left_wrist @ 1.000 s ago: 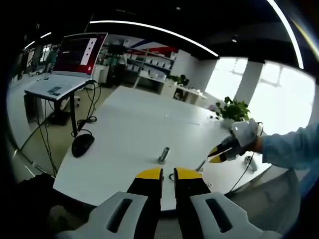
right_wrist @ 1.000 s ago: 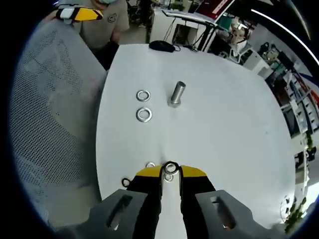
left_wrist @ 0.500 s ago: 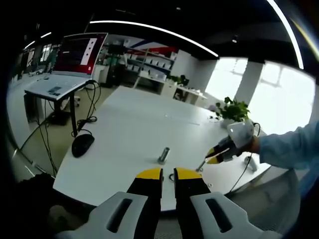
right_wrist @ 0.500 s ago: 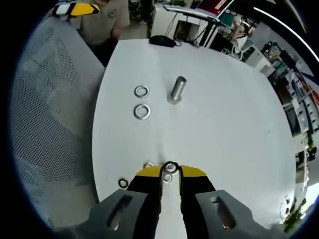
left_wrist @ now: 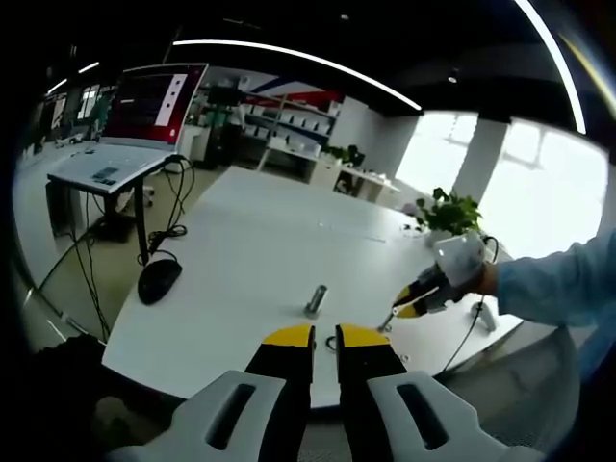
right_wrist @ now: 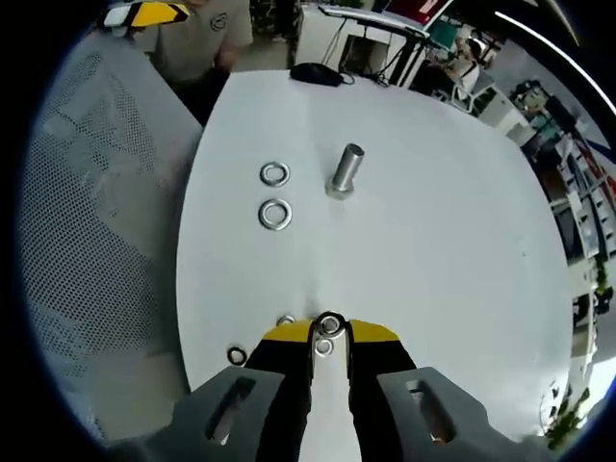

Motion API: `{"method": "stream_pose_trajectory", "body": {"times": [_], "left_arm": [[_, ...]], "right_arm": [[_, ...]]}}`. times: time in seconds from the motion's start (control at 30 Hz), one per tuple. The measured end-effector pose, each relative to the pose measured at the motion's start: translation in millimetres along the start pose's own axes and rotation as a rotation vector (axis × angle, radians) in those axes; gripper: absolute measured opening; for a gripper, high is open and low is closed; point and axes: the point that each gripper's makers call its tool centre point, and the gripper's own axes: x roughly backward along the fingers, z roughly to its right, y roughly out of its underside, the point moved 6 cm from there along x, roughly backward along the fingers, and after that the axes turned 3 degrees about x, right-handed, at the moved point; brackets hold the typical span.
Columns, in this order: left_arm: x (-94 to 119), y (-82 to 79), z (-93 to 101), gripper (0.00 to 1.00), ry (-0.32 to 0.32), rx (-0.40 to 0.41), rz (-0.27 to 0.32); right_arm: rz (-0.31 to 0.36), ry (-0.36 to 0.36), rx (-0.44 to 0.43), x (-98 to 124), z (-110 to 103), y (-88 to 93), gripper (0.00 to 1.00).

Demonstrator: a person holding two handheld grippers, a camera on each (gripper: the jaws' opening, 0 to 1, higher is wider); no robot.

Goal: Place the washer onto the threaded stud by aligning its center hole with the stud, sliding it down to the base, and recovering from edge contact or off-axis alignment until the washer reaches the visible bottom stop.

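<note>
— What changed in that last second?

— Little. Your right gripper (right_wrist: 330, 332) kept its jaws clenched on a washer (right_wrist: 330, 322), held on edge just above the white table (right_wrist: 433, 241), and the stud (right_wrist: 344, 170) slid slightly in the right gripper view, so you had drifted a touch.

— And the stud?

— Upright, bare, well apart from the held washer. Two spare washers (right_wrist: 275, 193) lay just beside it, a few more under your jaws.

— The left gripper (left_wrist: 324, 339)?

— Hanging back off the table edge, jaws nearly together, empty. I judged the carry to the stud was only beginning.
</note>
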Motion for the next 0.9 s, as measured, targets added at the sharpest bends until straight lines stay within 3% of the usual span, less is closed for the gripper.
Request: {"method": "stream_pose_trajectory", "body": {"times": [0.9], "left_arm": [[-1,0.9,-0.4,0.06,0.001,-0.006,-0.011]], "right_arm": [[-0.05,-0.053,0.017,-27,-12,1.5,0.13]]}}
